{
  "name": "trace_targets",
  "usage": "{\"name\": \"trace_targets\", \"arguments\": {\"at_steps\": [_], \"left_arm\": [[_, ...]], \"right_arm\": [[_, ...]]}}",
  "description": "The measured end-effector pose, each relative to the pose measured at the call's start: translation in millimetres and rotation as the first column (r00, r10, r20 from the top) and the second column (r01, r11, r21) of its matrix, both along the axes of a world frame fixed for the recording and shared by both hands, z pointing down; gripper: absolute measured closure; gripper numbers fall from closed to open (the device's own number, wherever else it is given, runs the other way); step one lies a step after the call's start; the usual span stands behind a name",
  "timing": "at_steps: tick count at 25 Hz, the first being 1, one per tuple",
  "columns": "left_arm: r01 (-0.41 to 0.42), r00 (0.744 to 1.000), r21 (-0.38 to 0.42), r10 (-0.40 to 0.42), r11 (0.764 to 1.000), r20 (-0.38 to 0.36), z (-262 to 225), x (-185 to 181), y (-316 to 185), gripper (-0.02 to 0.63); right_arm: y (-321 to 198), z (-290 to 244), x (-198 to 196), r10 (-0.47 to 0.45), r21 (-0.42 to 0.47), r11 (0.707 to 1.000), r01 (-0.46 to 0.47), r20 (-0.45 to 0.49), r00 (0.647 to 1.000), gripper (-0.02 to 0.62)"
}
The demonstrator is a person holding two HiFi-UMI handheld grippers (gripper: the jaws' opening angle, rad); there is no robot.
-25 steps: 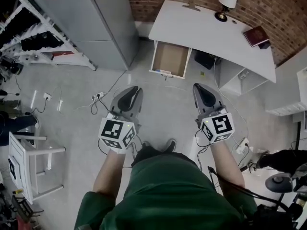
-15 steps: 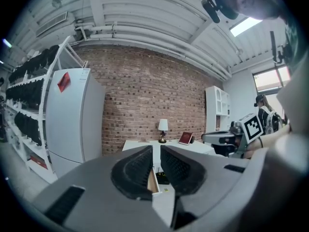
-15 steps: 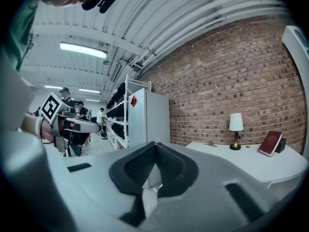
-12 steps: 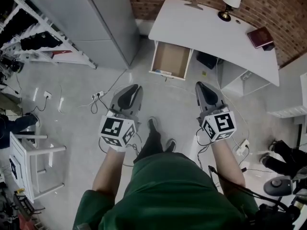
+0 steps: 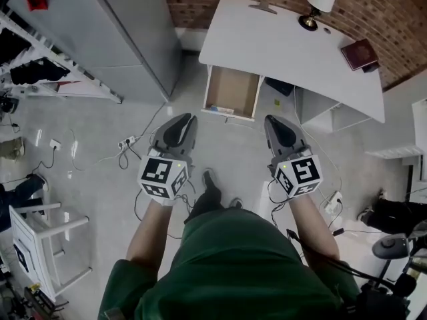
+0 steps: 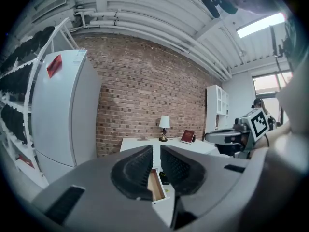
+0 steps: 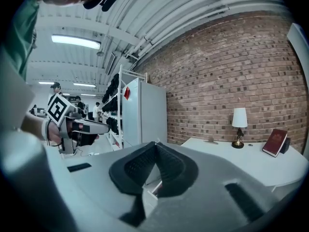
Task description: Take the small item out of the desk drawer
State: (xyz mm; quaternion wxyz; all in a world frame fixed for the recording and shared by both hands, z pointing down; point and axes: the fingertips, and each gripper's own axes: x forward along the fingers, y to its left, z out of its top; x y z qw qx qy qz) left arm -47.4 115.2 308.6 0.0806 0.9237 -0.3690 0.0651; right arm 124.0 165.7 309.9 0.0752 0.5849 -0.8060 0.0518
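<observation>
The white desk (image 5: 280, 42) stands against the brick wall with its wooden drawer (image 5: 231, 89) pulled open. Small items (image 5: 218, 109), too small to make out, lie at the drawer's front edge. Both grippers hover over the floor short of the drawer, holding nothing. My left gripper (image 5: 183, 117) points at the drawer's left side, with a narrow gap between its jaws. In the left gripper view (image 6: 156, 149) the drawer (image 6: 155, 186) shows through that gap. My right gripper (image 5: 273, 119) points at the drawer's right side, and its tips touch in the right gripper view (image 7: 155, 144).
A lamp (image 5: 315, 2) and a red book (image 5: 358, 51) sit on the desk. A grey cabinet (image 5: 113, 29) and a shelf rack (image 5: 40, 72) stand to the left. Cables and a power strip (image 5: 127, 141) lie on the floor, and a white chair (image 5: 40, 239) is at the lower left.
The person has stepped toward the desk, one foot forward, so the drawer sits a little closer to both grippers. The jaws look the same.
</observation>
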Motion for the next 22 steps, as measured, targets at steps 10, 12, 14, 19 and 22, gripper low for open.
{"name": "trace_targets", "arguments": {"at_steps": [10,12,14,19,22], "left_arm": [[-0.034,0.998,-0.069,0.03,0.997,-0.058,21,-20,-81,0.562],[-0.041,0.997,-0.083,0.036,0.996,-0.062,29,-23,-90,0.562],[-0.048,0.997,-0.095,0.042,0.994,-0.063,35,-24,-99,0.563],[-0.066,0.996,-0.125,0.057,0.99,-0.074,47,-28,-117,0.563],[-0.065,0.996,-0.14,0.055,0.988,-0.073,55,-25,-125,0.562]], "right_arm": [[-76,16,-23,0.024,-0.063,0.998,-0.027,-0.039,0.999,0.592],[-85,21,-25,0.03,-0.078,0.996,-0.033,-0.044,0.999,0.592],[-93,25,-26,0.039,-0.09,0.995,-0.043,-0.047,0.998,0.592],[-111,33,-26,0.056,-0.115,0.991,-0.062,-0.053,0.997,0.592],[-122,42,-22,0.046,-0.136,0.989,-0.054,-0.062,0.997,0.592]]}}
